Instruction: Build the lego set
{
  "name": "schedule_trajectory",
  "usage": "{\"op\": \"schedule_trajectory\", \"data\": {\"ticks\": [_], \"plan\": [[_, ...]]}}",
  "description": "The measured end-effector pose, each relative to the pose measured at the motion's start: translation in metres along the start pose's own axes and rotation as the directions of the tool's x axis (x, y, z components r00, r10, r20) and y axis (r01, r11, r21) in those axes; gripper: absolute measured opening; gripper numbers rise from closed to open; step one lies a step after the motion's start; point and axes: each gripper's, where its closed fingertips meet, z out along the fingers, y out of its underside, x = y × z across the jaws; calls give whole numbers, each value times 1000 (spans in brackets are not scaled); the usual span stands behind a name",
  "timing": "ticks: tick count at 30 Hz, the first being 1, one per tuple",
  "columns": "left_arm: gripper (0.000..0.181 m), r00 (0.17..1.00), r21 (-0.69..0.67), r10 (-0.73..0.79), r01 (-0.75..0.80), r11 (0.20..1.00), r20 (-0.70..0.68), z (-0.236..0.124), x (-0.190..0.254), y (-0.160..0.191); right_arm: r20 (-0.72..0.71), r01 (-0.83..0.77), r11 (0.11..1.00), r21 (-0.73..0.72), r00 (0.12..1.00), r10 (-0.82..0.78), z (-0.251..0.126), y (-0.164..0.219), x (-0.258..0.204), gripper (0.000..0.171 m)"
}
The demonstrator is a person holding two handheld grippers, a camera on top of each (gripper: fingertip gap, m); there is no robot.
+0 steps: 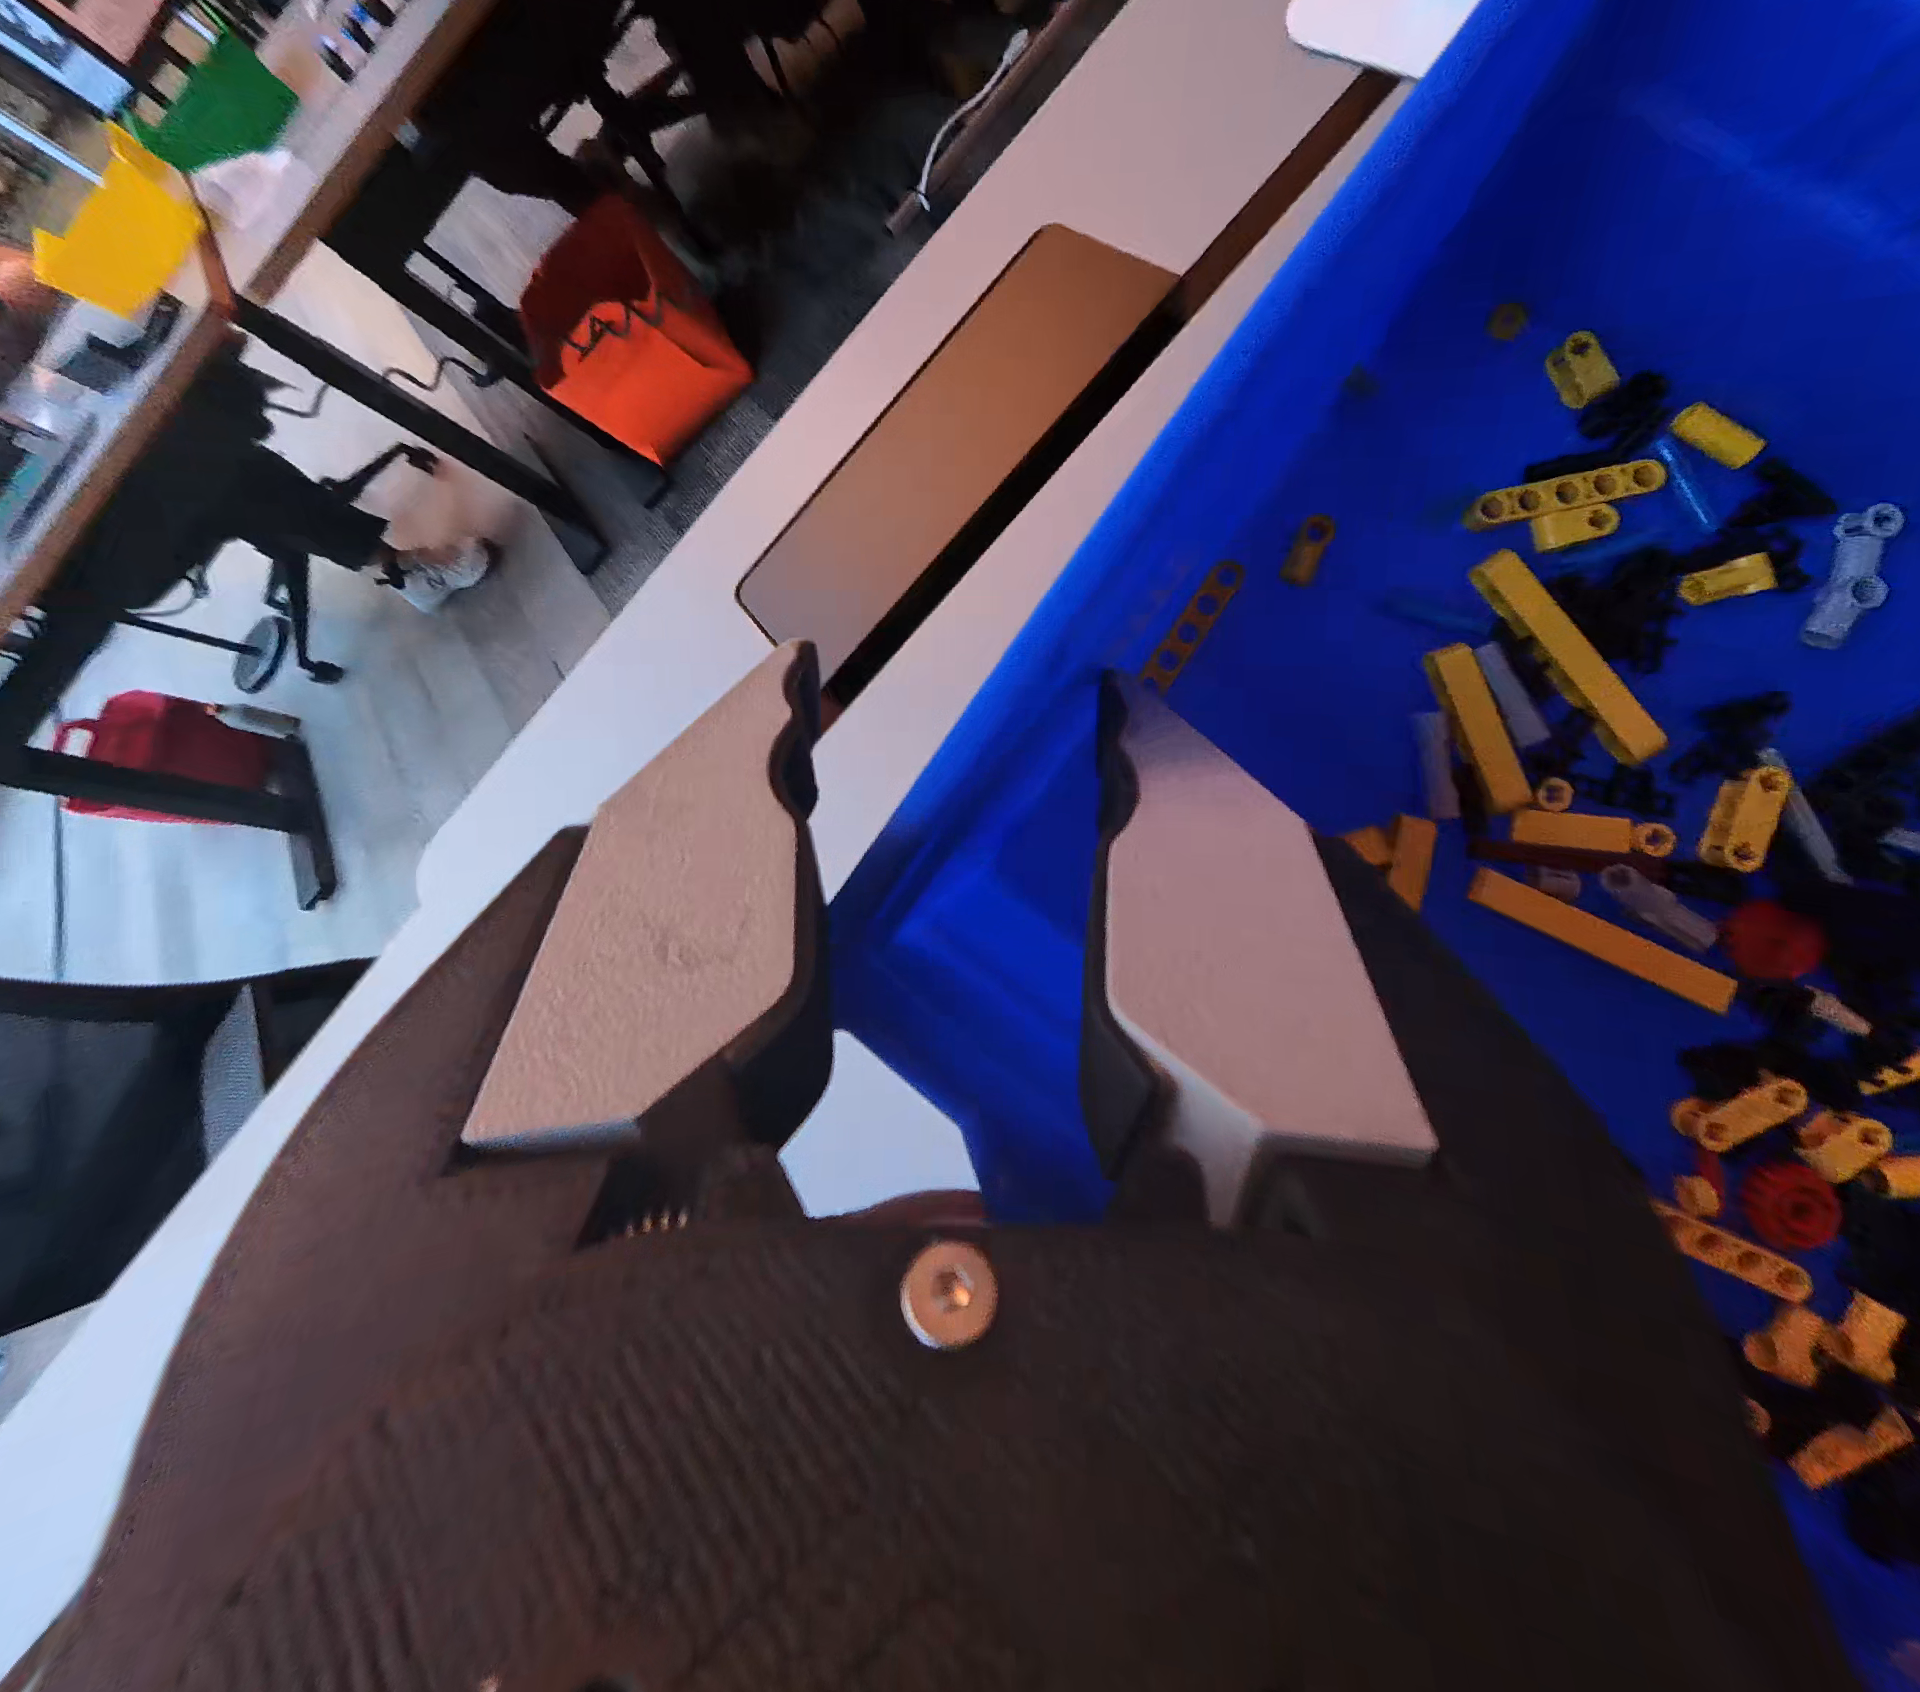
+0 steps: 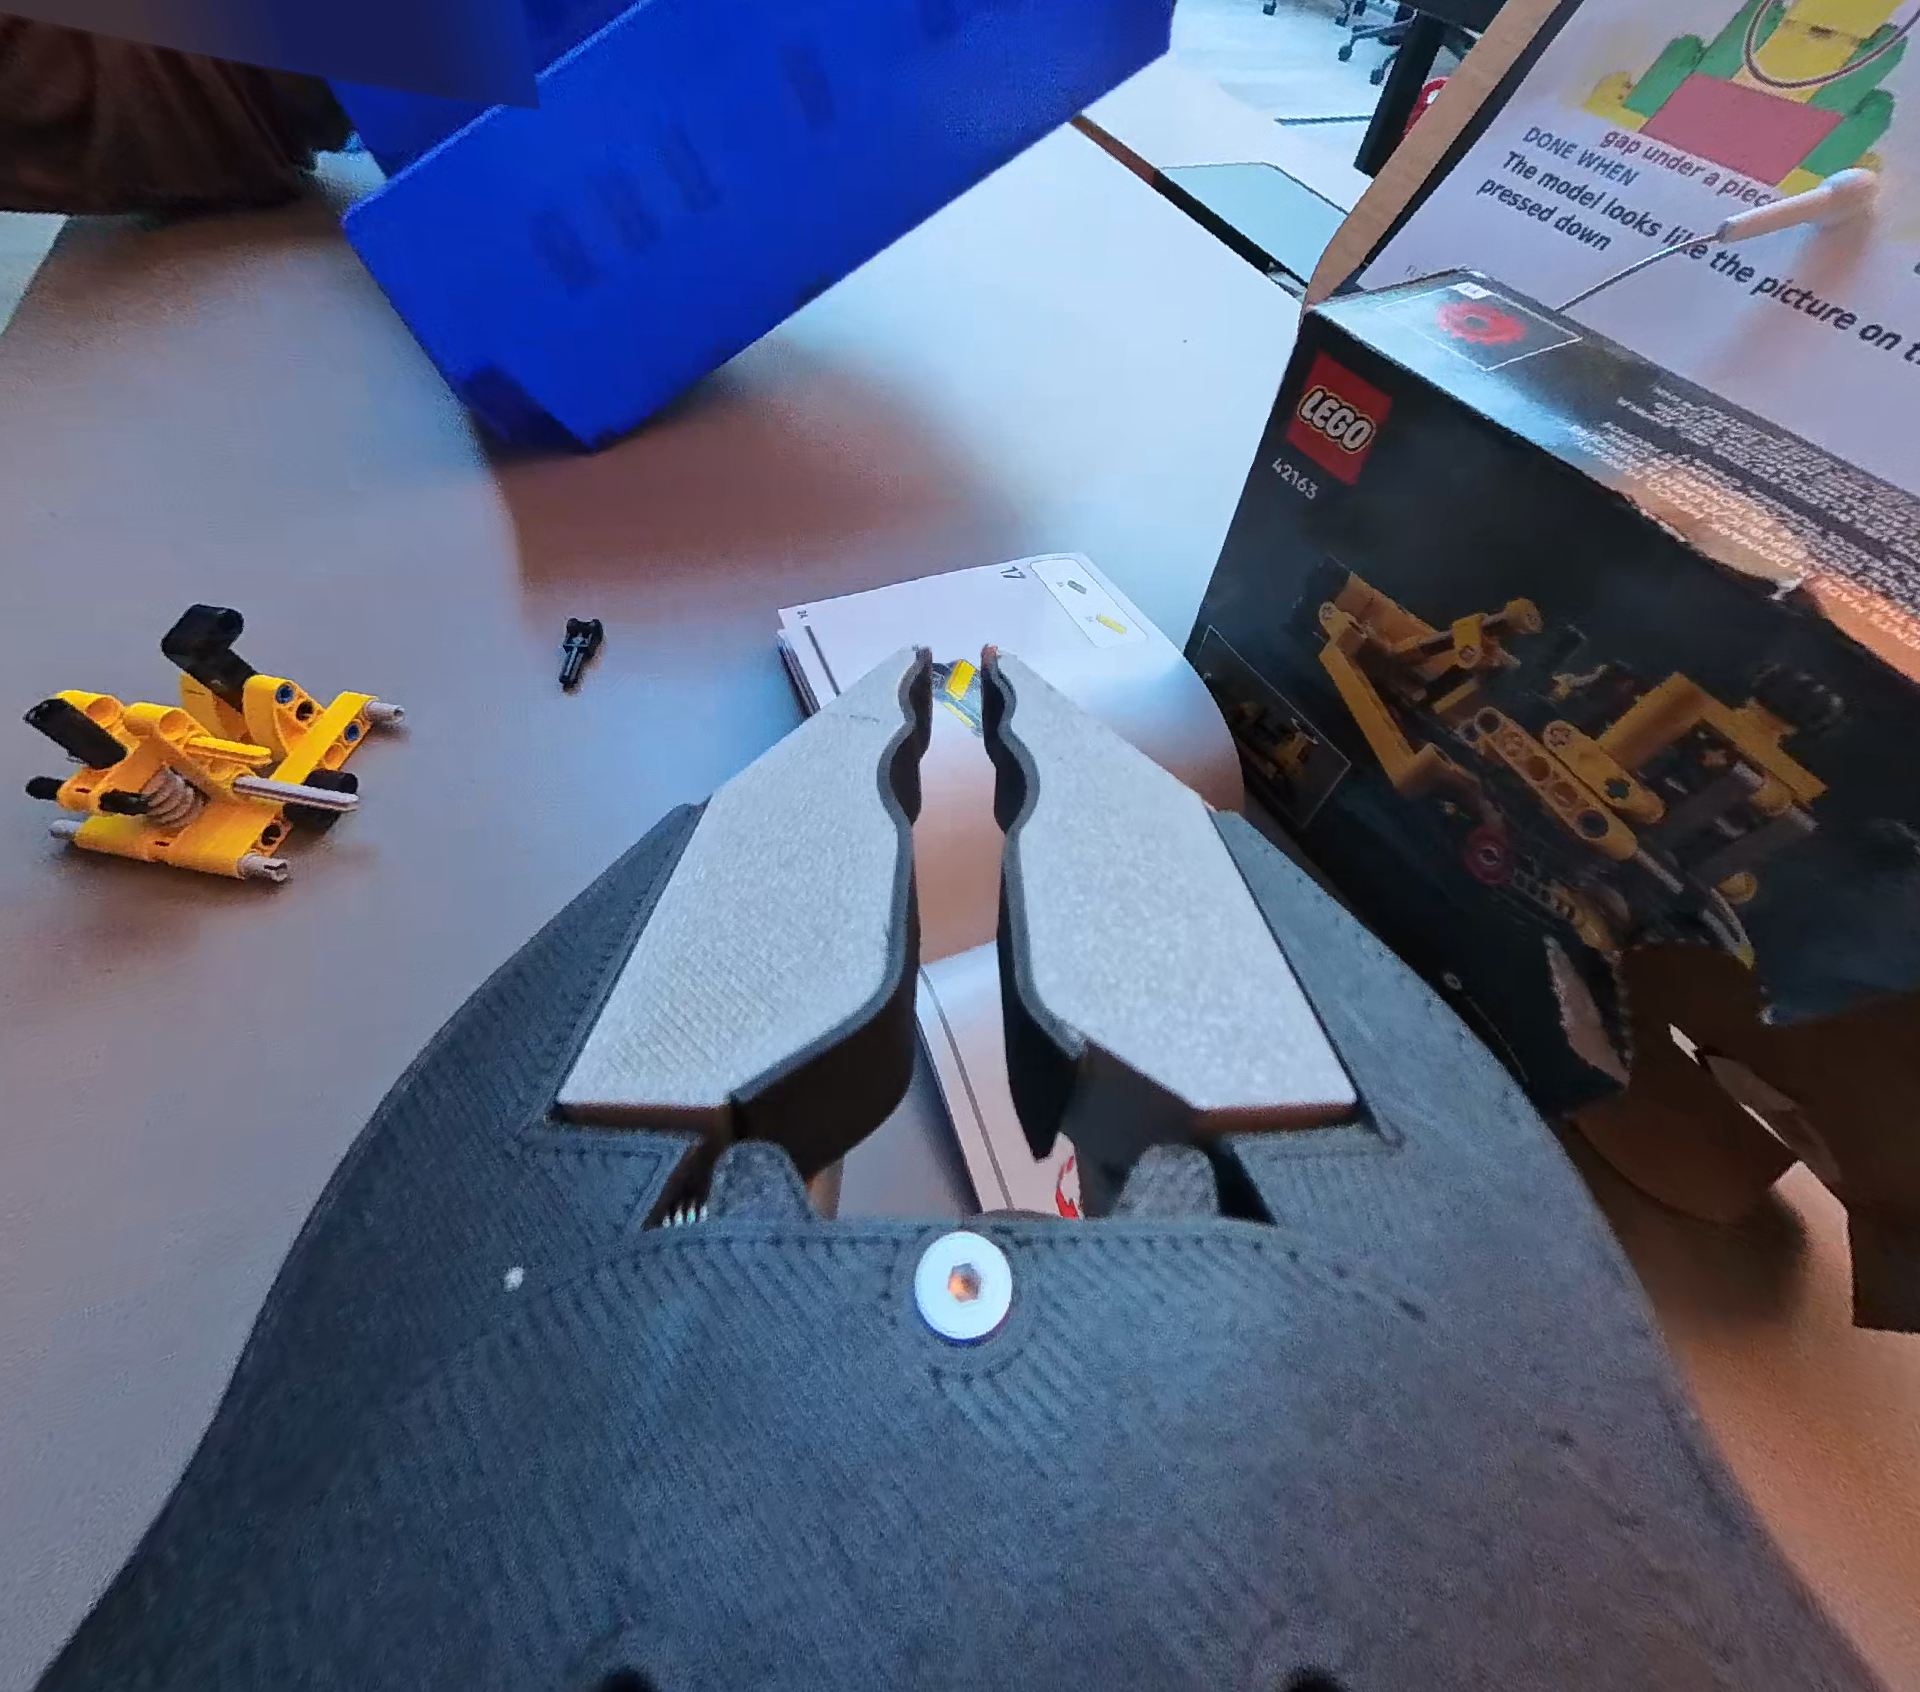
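Two grippers, both empty, beside our blue parts bin [image 1: 1558, 188].
We log the left gripper [image 1: 956, 686] spread wide over the bin's rim, loose Technic pieces [image 1: 1558, 655] to its right; right gripper [image 2: 951, 666] slightly parted above the instruction booklet [image 2: 935, 614], yellow sub-assembly [image 2: 197, 759] well left.

Print stands on the dark set box [image 2: 1558, 707], booklet [image 2: 935, 614] and propped sheet [image 2: 1714, 84].

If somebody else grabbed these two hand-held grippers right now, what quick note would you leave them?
Left gripper: open, empty, over the near edge of the blue bin of loose pieces.
Right gripper: nearly shut, holding nothing, over the instruction booklet.
On the table: a small yellow assembly, one black pin, the set's box.
Done: only that small assembly.
Left: most of the build; many pieces remain in the bin.
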Motion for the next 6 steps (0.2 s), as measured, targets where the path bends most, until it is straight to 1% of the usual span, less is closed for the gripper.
{"op": "schedule_trajectory", "data": {"ticks": [1, 6], "plan": [[50, 1000, 1, 7, -7, 1000, 6, -1, 1, -2, 1, 0, 1000, -1, 1000, 0, 0, 0, 0, 6], [51, 1000, -27, -14, 14, 1000, -13, 9, 1, 7, 0, 9, 1000, -18, 1000, -9, 2, 3, -2, 6]]}}
